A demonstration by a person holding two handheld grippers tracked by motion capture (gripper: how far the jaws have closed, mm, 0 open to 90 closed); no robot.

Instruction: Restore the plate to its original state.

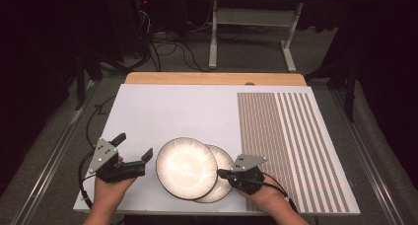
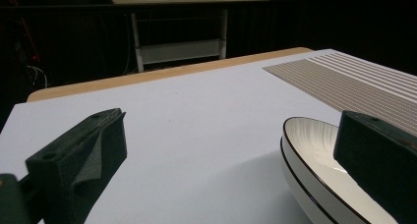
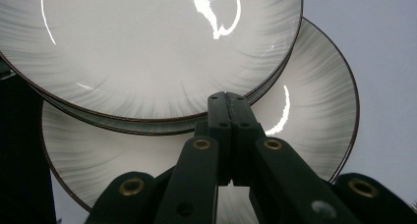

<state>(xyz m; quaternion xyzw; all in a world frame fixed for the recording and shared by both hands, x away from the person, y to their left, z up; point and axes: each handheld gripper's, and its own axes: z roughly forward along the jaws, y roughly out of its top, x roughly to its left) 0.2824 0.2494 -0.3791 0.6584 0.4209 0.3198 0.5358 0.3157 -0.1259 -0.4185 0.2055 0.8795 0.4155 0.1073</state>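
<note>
High view: two plates overlap at the desk's point(image 1: 148, 106) 6 o'clock edge, the top plate point(image 1: 186, 168) lying on the lower plate point(image 1: 223, 161). Left tongs point(image 1: 134, 146) gape empty at the stack's 9 o'clock; right tongs point(image 1: 220, 173), pressed together and gripping nothing, touch the top plate's 3 o'clock rim. A push from them could slide it off, or tip it over the desk edge.

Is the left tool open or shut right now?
Open. The left tool has its jaws spread wide beside the top plate, with bare white table showing between them.
</note>
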